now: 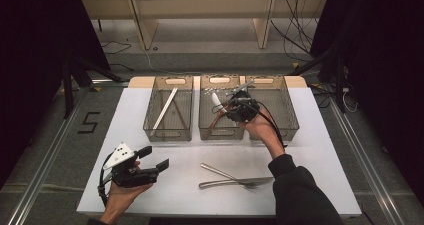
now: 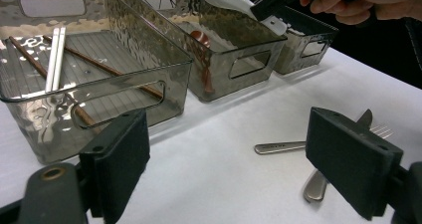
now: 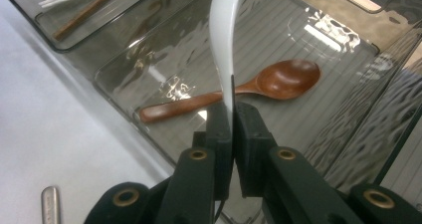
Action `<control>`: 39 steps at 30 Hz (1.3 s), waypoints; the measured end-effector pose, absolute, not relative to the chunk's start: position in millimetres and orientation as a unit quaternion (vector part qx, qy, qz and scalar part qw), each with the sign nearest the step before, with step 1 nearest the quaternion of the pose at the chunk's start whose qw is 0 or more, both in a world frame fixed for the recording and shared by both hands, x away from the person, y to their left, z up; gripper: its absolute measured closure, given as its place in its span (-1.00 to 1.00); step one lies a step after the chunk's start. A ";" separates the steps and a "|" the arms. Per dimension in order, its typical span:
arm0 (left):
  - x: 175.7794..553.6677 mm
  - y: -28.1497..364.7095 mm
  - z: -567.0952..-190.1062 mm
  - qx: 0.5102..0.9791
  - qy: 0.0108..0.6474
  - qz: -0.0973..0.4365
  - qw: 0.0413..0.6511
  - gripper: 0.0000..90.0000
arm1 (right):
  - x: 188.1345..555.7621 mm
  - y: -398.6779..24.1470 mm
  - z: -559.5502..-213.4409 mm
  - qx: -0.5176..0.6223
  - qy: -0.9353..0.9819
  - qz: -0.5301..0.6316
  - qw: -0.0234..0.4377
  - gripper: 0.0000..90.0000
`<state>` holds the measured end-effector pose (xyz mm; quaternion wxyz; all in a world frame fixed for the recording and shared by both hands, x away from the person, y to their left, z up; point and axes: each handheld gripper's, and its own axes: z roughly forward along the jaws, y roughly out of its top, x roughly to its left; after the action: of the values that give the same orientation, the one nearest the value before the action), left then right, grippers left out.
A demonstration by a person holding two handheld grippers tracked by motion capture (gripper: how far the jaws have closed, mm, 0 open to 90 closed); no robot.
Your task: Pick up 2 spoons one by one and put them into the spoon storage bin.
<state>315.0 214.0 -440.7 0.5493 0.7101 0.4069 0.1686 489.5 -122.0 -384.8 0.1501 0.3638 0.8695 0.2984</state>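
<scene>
Right gripper view: wooden spoon point(image 3: 239, 91) beneath tongs-clamped white spoon point(image 3: 225, 45).

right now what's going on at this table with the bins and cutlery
A person is sorting utensils into three clear plastic bins. The right gripper is shut on the handle of a white plastic spoon, holding it over the middle bin, where a brown wooden spoon already lies. The left gripper rests open near the table's front. A metal fork and knife remain on the white table.

Chopsticks point(image 1: 164, 108) lie in the bin point(image 1: 169, 130) left of my wooden spoon's point(image 3: 239, 90) bin; fork point(image 1: 235, 183) and knife point(image 1: 218, 172) crossed on the table point(image 1: 130, 115) before it.
</scene>
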 end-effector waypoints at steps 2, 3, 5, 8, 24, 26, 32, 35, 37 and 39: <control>315.1 214.0 -440.9 0.711 0.407 0.168 0.548 -0.62 | 491.5 -120.4 -385.1 0.365 0.869 0.298 0.151 0.91; 315.1 213.9 -441.0 0.711 0.407 0.169 0.549 -0.62 | 492.4 -119.5 -385.0 0.367 0.868 0.299 0.151 0.92; 315.0 213.9 -440.9 0.711 0.406 0.169 0.549 -0.62 | 494.6 -117.9 -385.0 0.370 0.867 0.299 0.152 0.91; 315.1 213.9 -441.0 0.711 0.406 0.169 0.549 -0.62 | 497.7 -116.7 -385.3 0.373 0.865 0.298 0.152 0.91; 315.2 213.9 -441.0 0.711 0.406 0.169 0.549 -0.62 | 505.1 -113.4 -394.6 0.385 0.865 0.284 0.150 0.91; 315.1 214.0 -440.9 0.711 0.406 0.169 0.549 -0.62 | 506.5 -113.1 -396.4 0.387 0.865 0.280 0.151 0.91; 315.3 214.2 -440.9 0.711 0.406 0.169 0.549 -0.62 | 509.5 -111.5 -401.0 0.391 0.867 0.272 0.150 0.91; 315.2 214.1 -440.8 0.711 0.406 0.169 0.549 -0.62 | 510.7 -111.4 -402.8 0.389 0.868 0.268 0.149 0.91; 315.2 214.1 -440.8 0.711 0.406 0.169 0.549 -0.62 | 511.2 -111.1 -403.5 0.391 0.868 0.267 0.148 0.91; 315.3 214.0 -440.8 0.711 0.406 0.168 0.549 -0.62 | 511.6 -110.8 -404.1 0.393 0.868 0.266 0.146 0.91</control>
<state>315.3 214.0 -440.8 0.5491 0.7108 0.4060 0.1685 511.6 -110.8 -404.1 0.1464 0.3927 0.8681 0.2658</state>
